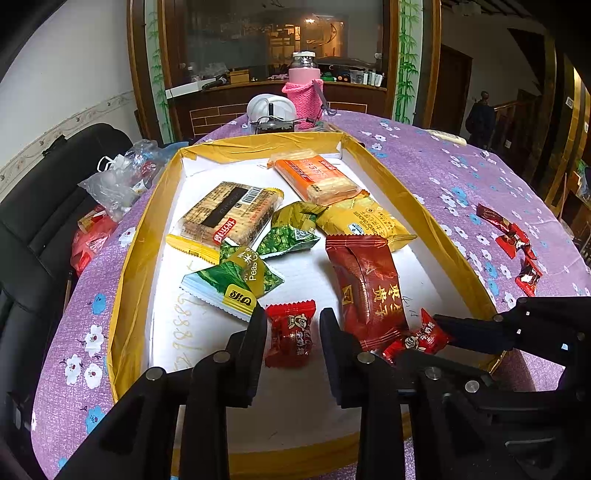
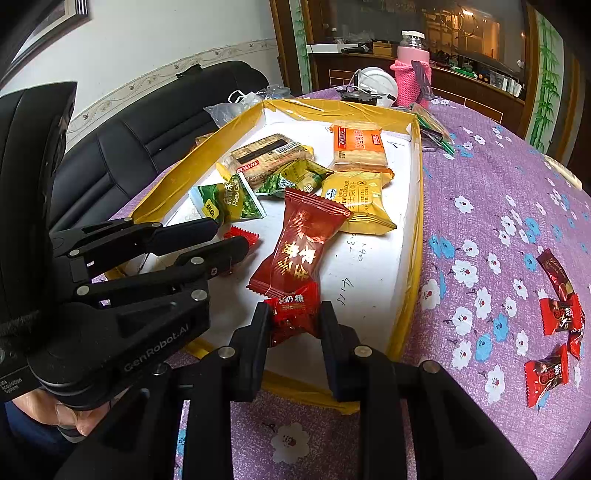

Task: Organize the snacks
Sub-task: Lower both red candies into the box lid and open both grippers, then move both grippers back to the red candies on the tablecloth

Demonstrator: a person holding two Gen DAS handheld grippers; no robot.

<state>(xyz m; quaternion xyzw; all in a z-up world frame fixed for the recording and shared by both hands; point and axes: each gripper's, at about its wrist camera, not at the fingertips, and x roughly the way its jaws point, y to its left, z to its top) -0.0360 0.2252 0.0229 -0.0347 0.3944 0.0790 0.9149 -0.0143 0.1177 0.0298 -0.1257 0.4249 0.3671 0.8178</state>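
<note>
Round table under a purple cloth point(image 1: 424, 155) printed with white and blue flowers. To its left, a black padded leather sofa point(image 1: 44, 221) against a white wall point(image 1: 66, 62) with a pale patterned border strip point(image 1: 74, 122). Behind the table, a dark wooden cabinet point(image 1: 229, 107) with a brick-pattern front, and above it a large glass pane point(image 1: 280, 33) catching warm lamp reflections, framed by dark wood and green bamboo-painted panels point(image 1: 406, 59). Further right, a dark wooden doorway point(image 1: 452, 88), dimly lit.
</note>
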